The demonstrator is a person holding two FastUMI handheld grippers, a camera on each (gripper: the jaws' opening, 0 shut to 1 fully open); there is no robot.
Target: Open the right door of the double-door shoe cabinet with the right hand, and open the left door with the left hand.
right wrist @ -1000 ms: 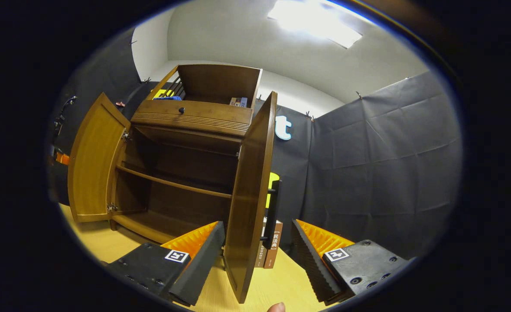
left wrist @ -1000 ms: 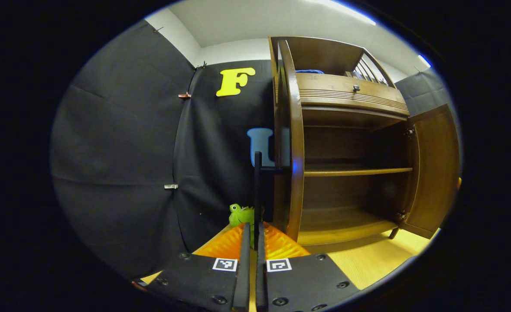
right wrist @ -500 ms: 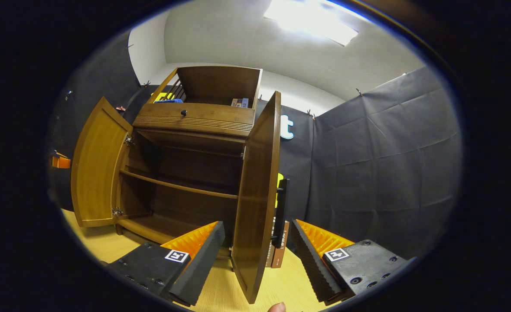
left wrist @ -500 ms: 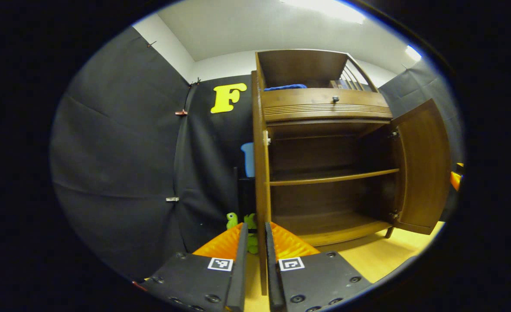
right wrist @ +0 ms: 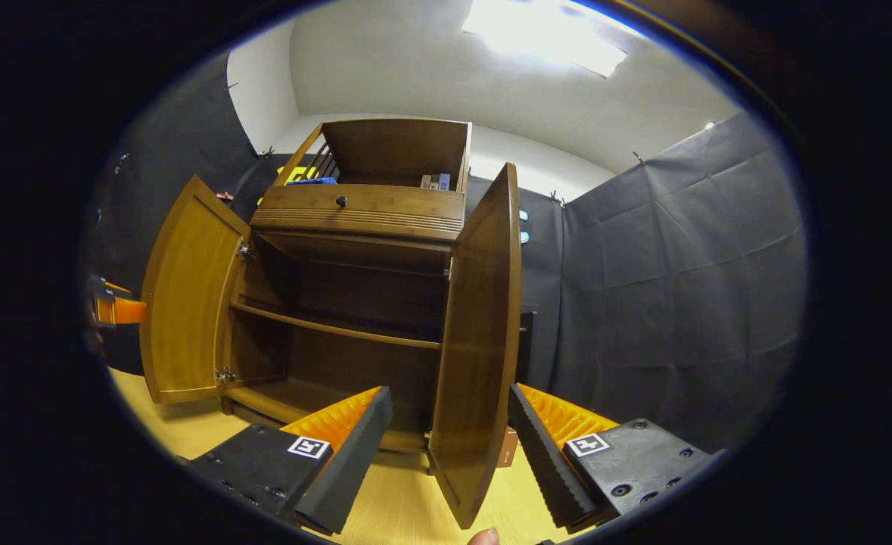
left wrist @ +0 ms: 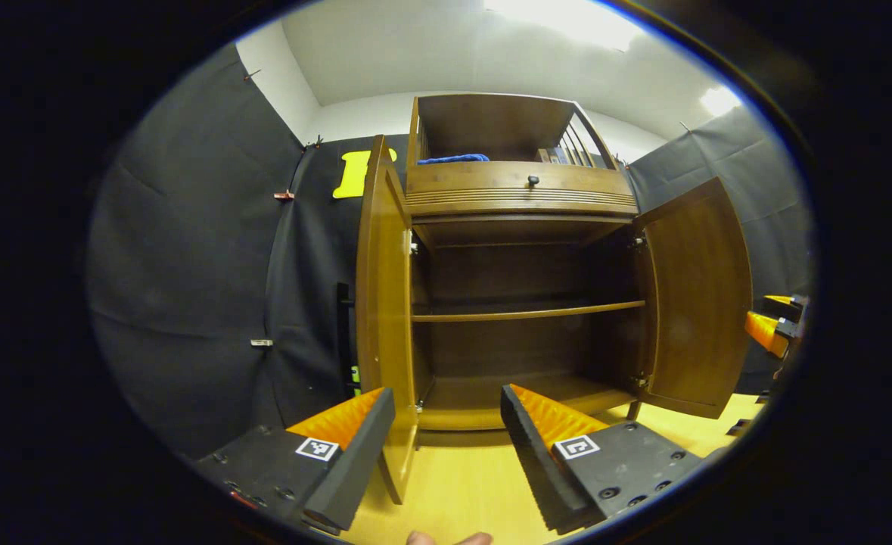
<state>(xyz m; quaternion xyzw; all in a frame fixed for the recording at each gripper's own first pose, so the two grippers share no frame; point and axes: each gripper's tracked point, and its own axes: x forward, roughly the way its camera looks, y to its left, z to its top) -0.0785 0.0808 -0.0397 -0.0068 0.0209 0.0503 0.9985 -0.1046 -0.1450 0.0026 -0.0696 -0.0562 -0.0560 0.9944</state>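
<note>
The brown wooden shoe cabinet (left wrist: 521, 198) stands with both doors swung out and its bare inner shelf (left wrist: 529, 312) showing. In the left gripper view the left door (left wrist: 381, 303) is nearly edge-on, its dark bar handle (left wrist: 343, 333) on the far side. My left gripper (left wrist: 442, 446) is open; the door's lower corner hangs just inside its left finger without touching. In the right gripper view the right door (right wrist: 480, 341) stands edge-on between the spread fingers of my open right gripper (right wrist: 449, 446), untouched. The left door (right wrist: 188, 303) hangs wide there.
Black cloth walls close in on both sides of the cabinet. A blue cloth (left wrist: 453, 159) and small boxes (right wrist: 434, 182) lie on the top shelf. The right gripper (left wrist: 775, 329) shows past the right door (left wrist: 699, 295). The floor (left wrist: 461, 492) is light wood.
My left gripper was shut on the left door's handle; it has let go, opened wide and drawn back. The left door swung farther out. My right gripper stayed open.
</note>
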